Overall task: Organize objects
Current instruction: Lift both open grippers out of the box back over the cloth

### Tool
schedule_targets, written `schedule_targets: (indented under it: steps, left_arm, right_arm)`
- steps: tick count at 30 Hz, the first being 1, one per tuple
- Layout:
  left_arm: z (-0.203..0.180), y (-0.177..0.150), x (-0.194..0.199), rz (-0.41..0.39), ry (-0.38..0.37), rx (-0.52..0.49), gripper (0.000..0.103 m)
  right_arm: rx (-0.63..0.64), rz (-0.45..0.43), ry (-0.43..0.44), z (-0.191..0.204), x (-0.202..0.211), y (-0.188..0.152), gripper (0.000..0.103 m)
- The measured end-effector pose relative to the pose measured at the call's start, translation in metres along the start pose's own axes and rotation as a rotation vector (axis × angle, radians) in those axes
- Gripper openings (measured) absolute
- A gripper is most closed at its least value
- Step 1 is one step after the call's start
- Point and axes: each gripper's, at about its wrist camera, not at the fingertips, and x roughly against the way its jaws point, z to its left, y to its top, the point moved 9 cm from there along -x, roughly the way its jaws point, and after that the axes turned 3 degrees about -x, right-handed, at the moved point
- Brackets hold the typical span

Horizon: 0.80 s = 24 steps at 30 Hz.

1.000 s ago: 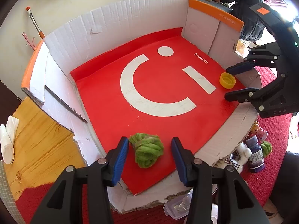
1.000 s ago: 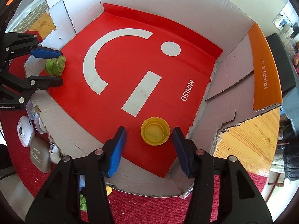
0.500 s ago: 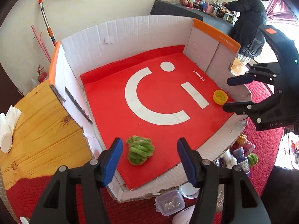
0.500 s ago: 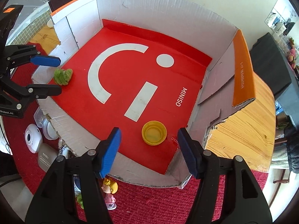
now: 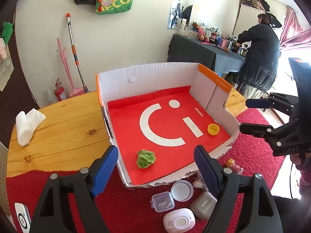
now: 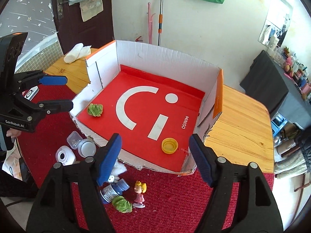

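Left wrist view only: a clear lidded plastic box [image 5: 162, 201] of small bits, a taupe eyeshadow case [image 5: 204, 205] and a person in a dark coat [image 5: 258, 58] at a cluttered far table are seen. Right wrist view only: a blue-capped small bottle [image 6: 113, 191], a second green yarn ball [image 6: 122, 204] and a blond figurine in a pink dress [image 6: 140, 194] are seen on the red woven mat [image 6: 175, 203], just outside the box's torn front edge.

The left gripper [image 5: 156, 171] is held above the mat before the shallow white corrugated cardboard box [image 5: 147, 73], jaws spread wide, nothing between the blue pads. The right gripper [image 6: 155, 158] is held likewise over the front edge, jaws wide apart and empty. Each is seen side-on in the other's view, levelled toward the box.

The box is lined with a smooth red sheet printed with a white smile mark [image 5: 155, 128]. A fuzzy green yarn ball [image 5: 145, 158] lies on the sheet near the front left corner. A yellow round plastic cap [image 6: 169, 145], open side up, lies near the front right corner. The two are well apart. The box rests on a wooden table [image 5: 58, 128] of knotted pine.
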Motion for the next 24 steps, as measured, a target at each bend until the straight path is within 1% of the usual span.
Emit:
schedule_targets:
  steps: [2, 4, 6, 7, 8, 10, 13, 16, 18, 20, 24]
  left_arm:
    - [0.000, -0.002, 0.010, -0.022, 0.005, 0.004, 0.087]
    - [-0.002, -0.006, 0.022, -0.046, 0.006, 0.010, 0.087]
    - [-0.005, -0.011, 0.032, -0.075, 0.031, 0.008, 0.089]
    - [-0.007, -0.015, 0.037, -0.091, 0.045, 0.003, 0.091]
    - [-0.009, -0.017, 0.040, -0.103, 0.053, -0.003, 0.092]
    - [-0.012, -0.026, 0.048, -0.133, 0.081, 0.002, 0.093]
    - [-0.015, -0.040, 0.055, -0.158, 0.100, 0.034, 0.098]
    - [-0.020, -0.054, 0.057, -0.181, 0.106, 0.048, 0.098]
    - [-0.021, -0.064, 0.055, -0.187, 0.125, 0.057, 0.098]
    - [-0.023, -0.073, 0.051, -0.184, 0.126, 0.071, 0.098]
    - [-0.026, -0.095, 0.035, -0.146, 0.114, 0.100, 0.098]
  right_arm:
    - [-0.015, -0.042, -0.003, 0.002, 0.017, -0.004, 0.076]
    - [-0.036, -0.071, -0.013, 0.002, 0.028, -0.010, 0.076]
    - [-0.049, -0.099, -0.022, 0.005, 0.037, -0.016, 0.077]
    - [-0.054, -0.110, -0.021, 0.007, 0.042, -0.021, 0.078]
    - [-0.060, -0.120, -0.023, 0.008, 0.044, -0.025, 0.081]
    - [-0.082, -0.146, -0.039, 0.008, 0.052, -0.035, 0.082]
    - [-0.128, -0.170, -0.059, 0.006, 0.056, -0.051, 0.082]
    - [-0.175, -0.193, -0.068, 0.004, 0.055, -0.067, 0.082]
    - [-0.188, -0.205, -0.090, 0.002, 0.053, -0.078, 0.082]
    - [-0.201, -0.215, -0.101, 0.002, 0.047, -0.085, 0.082]
    - [-0.259, -0.203, -0.105, -0.004, 0.030, -0.101, 0.082]
